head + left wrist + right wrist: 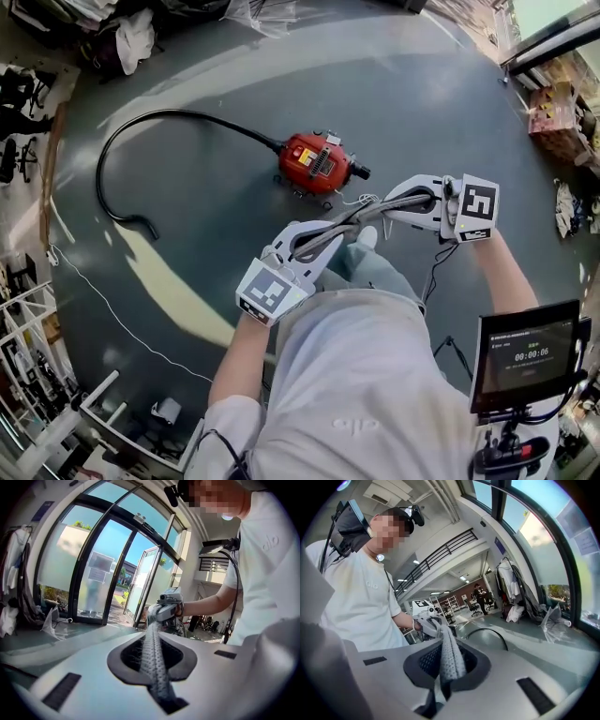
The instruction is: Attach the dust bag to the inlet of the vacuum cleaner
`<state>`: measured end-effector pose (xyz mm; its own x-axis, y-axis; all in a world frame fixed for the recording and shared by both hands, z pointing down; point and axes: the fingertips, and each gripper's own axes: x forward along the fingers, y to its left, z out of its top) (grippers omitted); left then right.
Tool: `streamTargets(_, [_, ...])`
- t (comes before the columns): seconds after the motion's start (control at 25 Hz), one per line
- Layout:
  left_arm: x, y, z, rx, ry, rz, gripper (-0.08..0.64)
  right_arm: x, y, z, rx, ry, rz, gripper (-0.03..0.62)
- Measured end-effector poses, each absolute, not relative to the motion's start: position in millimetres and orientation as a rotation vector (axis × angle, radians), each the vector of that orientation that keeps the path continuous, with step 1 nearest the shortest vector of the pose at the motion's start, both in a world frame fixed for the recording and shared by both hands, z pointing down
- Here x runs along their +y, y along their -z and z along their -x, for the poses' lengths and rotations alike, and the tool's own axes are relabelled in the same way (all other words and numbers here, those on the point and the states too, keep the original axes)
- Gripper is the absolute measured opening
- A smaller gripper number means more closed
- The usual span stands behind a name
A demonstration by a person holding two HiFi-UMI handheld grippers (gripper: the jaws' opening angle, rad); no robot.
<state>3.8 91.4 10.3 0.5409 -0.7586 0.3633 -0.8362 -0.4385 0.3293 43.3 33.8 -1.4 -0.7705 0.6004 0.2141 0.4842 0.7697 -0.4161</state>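
Observation:
A red vacuum cleaner (317, 161) stands on the dark floor, its black hose (122, 150) curving off to the left and a short black nozzle (360, 172) on its right end. Nearer to me, a grey mesh dust bag (352, 225) is pulled into a taut strip between the two grippers. My left gripper (314, 246) is shut on one end of the dust bag (154, 658). My right gripper (398, 206) is shut on the other end of the dust bag (450, 656). Both hover just short of the vacuum, apart from it.
A small monitor on a stand (525, 356) is at the lower right. A thin white cord (112, 309) runs across the floor at left. Racks and clutter line the left edge (28, 375), and boxes (553, 117) sit at the upper right. Glass doors (108, 573) stand beyond.

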Motion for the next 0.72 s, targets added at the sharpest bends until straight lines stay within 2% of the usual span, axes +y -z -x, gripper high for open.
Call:
streamTargets(0.36, [66,-118,-31,-1.304,-0.169,-2.138,0.041,6,-108,-69,-2.552,-0.645,0.611,0.02])
streamTargets(0.72, [42,-310,-65,-1.361,-0.154,-1.973,0.04,-21,-303,-99,-2.497,-0.748,0.429,0.02])
